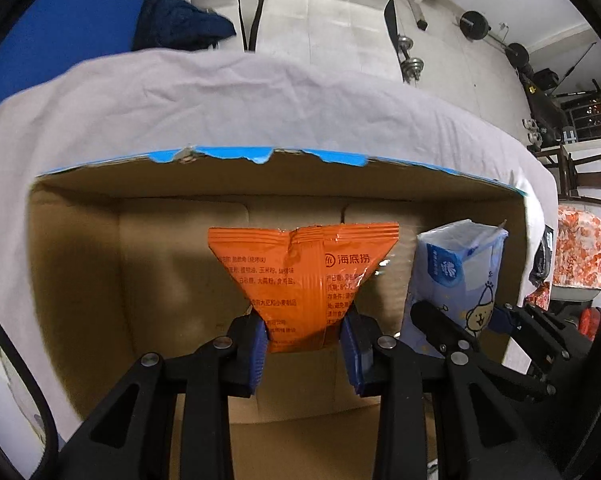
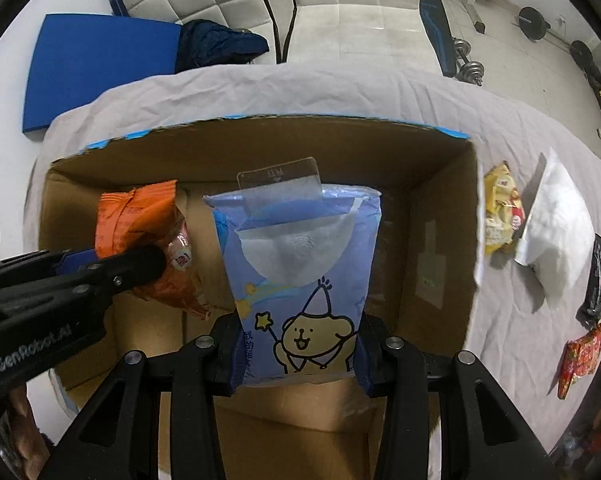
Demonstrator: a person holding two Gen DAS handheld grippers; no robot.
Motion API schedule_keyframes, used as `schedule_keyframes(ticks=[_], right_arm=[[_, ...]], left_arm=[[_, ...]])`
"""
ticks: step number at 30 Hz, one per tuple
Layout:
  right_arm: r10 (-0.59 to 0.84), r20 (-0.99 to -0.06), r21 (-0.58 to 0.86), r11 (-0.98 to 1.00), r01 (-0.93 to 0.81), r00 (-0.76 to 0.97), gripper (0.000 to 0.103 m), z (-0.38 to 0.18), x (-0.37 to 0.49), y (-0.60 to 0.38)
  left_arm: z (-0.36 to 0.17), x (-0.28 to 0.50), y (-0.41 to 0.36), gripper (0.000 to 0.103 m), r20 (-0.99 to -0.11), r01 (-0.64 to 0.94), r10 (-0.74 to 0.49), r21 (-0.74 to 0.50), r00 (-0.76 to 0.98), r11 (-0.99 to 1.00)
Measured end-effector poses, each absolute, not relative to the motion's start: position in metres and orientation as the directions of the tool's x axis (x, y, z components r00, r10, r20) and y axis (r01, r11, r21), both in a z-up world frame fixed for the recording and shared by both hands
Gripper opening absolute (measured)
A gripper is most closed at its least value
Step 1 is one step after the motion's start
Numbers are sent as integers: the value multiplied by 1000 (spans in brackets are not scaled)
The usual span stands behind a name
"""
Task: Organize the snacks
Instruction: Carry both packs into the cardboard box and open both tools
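Note:
My left gripper (image 1: 305, 338) is shut on an orange snack packet (image 1: 304, 276), held above the floor of an open cardboard box (image 1: 76, 248). To its right, my right gripper (image 2: 296, 354) is shut on a pale blue tissue pack (image 2: 296, 264) with a cartoon bear, also over the box (image 2: 432, 184). The right wrist view shows the orange packet (image 2: 140, 220) and the left gripper (image 2: 100, 268) at the left. In the left wrist view the tissue pack (image 1: 456, 272) and the right gripper (image 1: 480, 328) appear at the right.
The box stands on a table under a light cloth (image 2: 500, 92). On the cloth right of the box lie a yellow snack bag (image 2: 498, 208), a white bag (image 2: 556, 224), a black packet (image 2: 598, 280) and a red packet (image 2: 582, 356). Floor, blue mat and weights lie beyond.

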State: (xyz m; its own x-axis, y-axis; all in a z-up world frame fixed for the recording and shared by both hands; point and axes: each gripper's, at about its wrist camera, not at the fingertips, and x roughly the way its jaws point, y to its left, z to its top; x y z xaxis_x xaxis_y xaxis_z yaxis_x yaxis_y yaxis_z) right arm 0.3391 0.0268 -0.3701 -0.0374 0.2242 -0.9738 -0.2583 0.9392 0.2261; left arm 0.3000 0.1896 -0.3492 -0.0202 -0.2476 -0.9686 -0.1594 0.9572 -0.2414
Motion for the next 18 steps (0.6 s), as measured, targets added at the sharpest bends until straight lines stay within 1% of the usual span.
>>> schedule_keyframes(ticks=[7,11,14,17,18], right_arm=[[201,-979,206,942,-266,-47,47,-393,351,40],[190,-980,197,944,-267,-51,48,-401,353,46],[182,-982,190,945,-267,-53,51,-405,355,49],[182,-981,192,945,-263,-61,60,-408,356,51],[177,-982,187,947,-262,-63,64,-408,358,51]], left_arm=[[-378,312,190,30,-965,-135,-255,-244,-69,960],[-388,312,190,30,-953,-138,-288,-274,-91,952],[-392,311,192,30,-940,-150,-324,-307,-106,940],[-391,310,195,31,-941,-157,-320,-301,-111,941],[-389,310,197,32,-942,-159,-317,-299,-110,941]])
